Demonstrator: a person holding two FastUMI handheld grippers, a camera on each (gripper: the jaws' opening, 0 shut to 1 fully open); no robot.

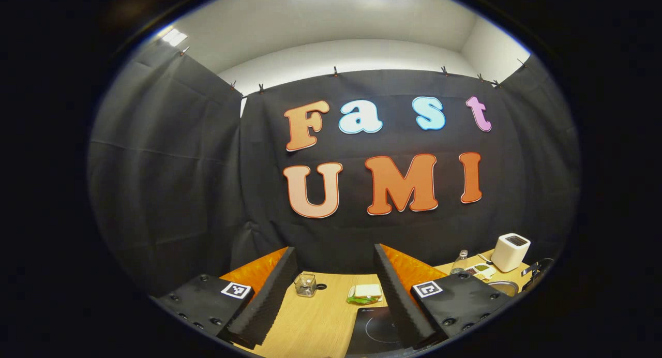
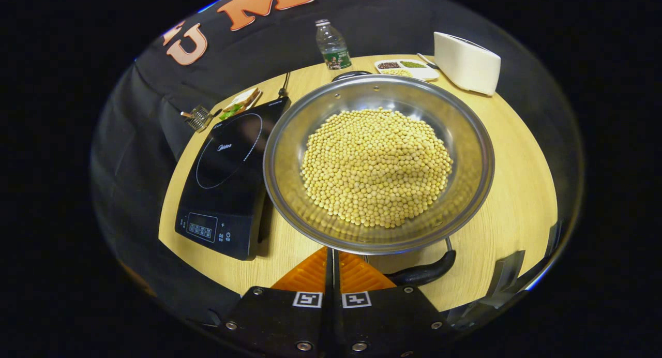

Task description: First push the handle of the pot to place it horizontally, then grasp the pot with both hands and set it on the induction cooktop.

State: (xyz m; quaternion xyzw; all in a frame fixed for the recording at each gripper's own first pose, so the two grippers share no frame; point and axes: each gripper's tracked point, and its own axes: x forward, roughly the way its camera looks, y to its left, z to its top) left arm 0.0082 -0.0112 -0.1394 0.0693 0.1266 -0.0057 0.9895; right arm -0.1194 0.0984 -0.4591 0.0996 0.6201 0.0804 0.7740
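In the right gripper view the steel pot (image 2: 377,166), heaped with soybeans (image 2: 376,166), sits on the wooden tabletop (image 2: 517,192) just beside the induction cooktop (image 2: 227,177), which lies at its 9 o'clock. The right claw (image 2: 331,267) is pressed together with nothing between its fingers, its tips at the pot's near rim at 6 o'clock. The dark handle (image 2: 421,272) curves off toward 5 o'clock, close beside those tips (contact cannot be told). I judge the handle push is under way or about to begin.

In the left gripper view the left claw (image 1: 331,288) is spread wide, raised toward the booth wall, holding nothing, the cooktop (image 1: 372,329) below it. The 2-handed grasp and the lift onto the cooktop are both left.
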